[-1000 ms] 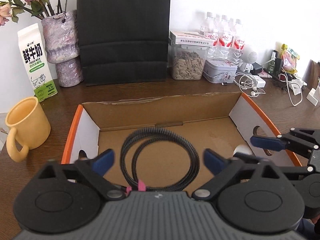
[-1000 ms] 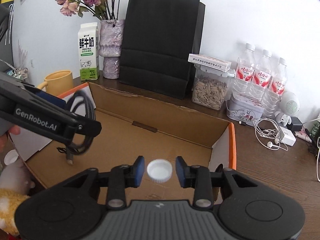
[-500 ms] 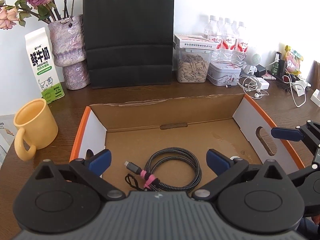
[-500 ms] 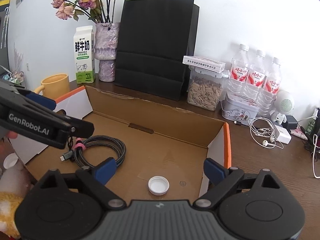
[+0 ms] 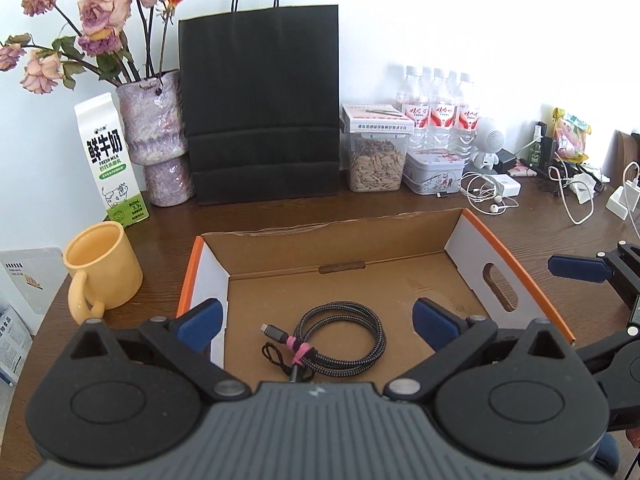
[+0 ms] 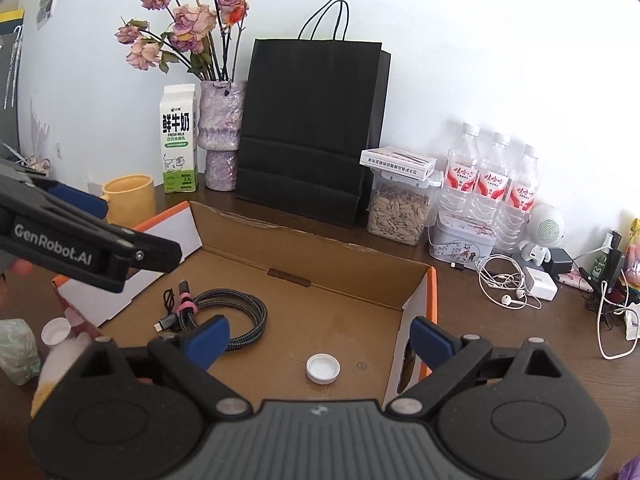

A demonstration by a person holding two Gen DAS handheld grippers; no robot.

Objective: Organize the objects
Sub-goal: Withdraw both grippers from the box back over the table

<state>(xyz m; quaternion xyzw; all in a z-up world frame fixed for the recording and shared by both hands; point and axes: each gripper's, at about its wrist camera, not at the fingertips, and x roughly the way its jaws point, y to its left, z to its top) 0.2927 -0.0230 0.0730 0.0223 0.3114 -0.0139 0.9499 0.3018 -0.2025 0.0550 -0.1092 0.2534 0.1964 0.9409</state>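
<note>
One cable (image 5: 340, 340) – one cap (image 6: 323, 368) – boxed

left gripper (image 6: 80, 204): black, white GenRobot.AI lettering | fingers (image 5: 199, 319): blue pads | body: ribbed grey, silver screws

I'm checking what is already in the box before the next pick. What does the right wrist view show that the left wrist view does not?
Only the right wrist view shows the white bottle cap lying on the box floor, and a second white cap outside the box at the left edge. Only the left wrist view shows the handle cut-out in the box's right wall. Both show the cardboard box, the coiled cable inside it, the yellow mug and the black bag. Each view shows its own hand-held gripper open, left and right.
</note>
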